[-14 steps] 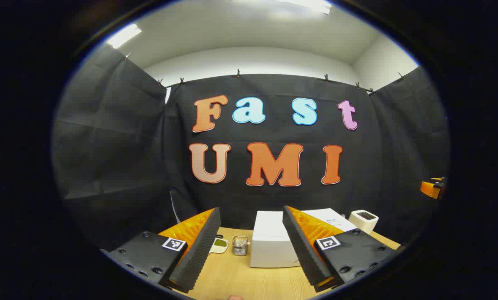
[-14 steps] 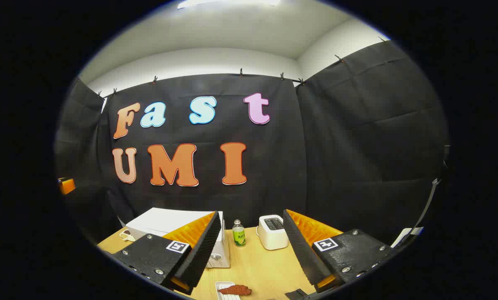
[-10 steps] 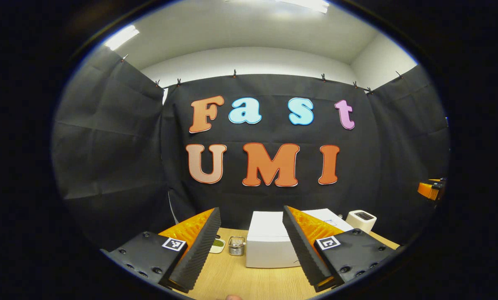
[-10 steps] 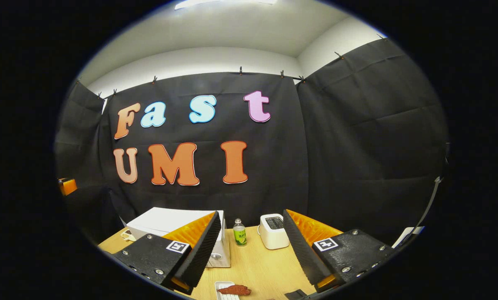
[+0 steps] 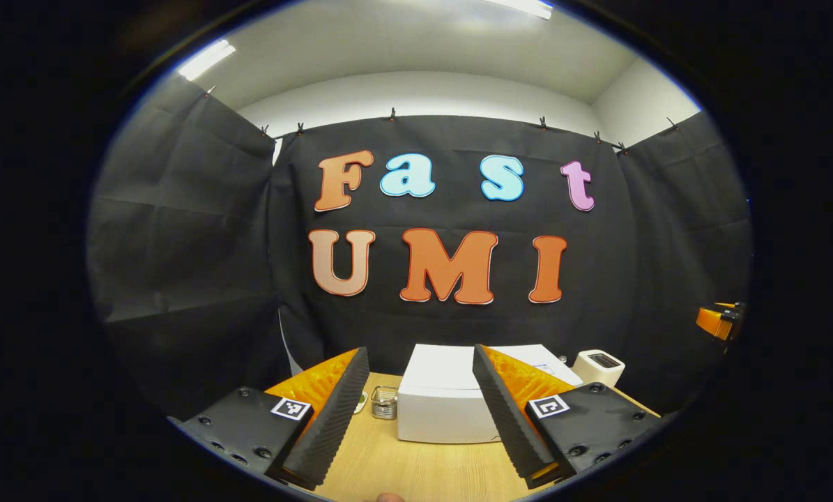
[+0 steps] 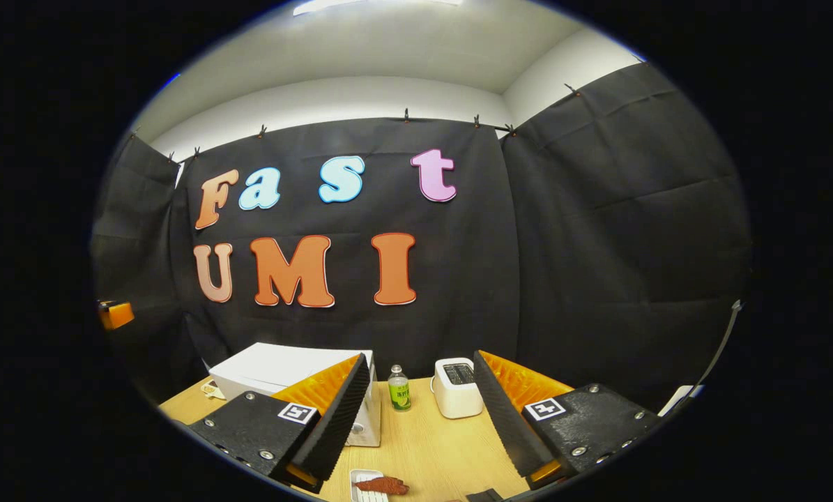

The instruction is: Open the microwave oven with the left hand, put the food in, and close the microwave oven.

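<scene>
A white microwave oven [image 5: 444,404] stands on the wooden table with its door closed, straight ahead of my left gripper [image 5: 419,436], which is open and empty, well short of it. In the right gripper view the microwave oven [image 6: 284,373] sits at the left behind one finger. My right gripper [image 6: 423,436] is open and empty too. Below it, at the table's near edge, a brownish piece of food [image 6: 381,485] lies on a small white plate [image 6: 360,493].
A white toaster [image 6: 458,397] and a small green-labelled bottle [image 6: 398,389] stand at the back of the table [image 6: 430,446]. Left of the microwave are a small metal wire holder [image 5: 384,403] and a little white dish [image 5: 362,401]. Black cloth walls close in the booth.
Both views have tipped slightly downward. In the left gripper view the microwave has drifted left and looks a bit larger; in the right gripper view the plate and microwave shifted left.
</scene>
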Motion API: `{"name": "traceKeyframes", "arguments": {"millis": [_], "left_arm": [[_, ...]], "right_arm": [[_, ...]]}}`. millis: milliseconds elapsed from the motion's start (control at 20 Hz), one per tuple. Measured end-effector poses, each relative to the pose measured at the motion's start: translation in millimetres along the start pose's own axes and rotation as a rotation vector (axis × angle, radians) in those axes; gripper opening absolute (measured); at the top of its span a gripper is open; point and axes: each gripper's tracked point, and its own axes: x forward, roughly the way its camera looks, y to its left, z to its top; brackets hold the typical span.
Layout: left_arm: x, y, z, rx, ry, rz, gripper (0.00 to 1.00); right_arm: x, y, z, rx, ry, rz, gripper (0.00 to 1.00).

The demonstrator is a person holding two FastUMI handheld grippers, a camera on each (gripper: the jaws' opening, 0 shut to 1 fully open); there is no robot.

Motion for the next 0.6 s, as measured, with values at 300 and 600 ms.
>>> {"name": "traceKeyframes", "arguments": {"millis": [300, 600], "left_arm": [[8.8, -28.8, -8.5, 0.041, -0.003, -0.036, 0.97], [28.0, -80.7, -43.4, 0.022, -0.01, -0.095, 0.94]], "right_arm": [[3.3, -18.3, 3.8, 0.022, -0.02, -0.03, 0.93], [9.1, -23.2, -5.3, 0.003, -0.004, -0.036, 0.93]]}}
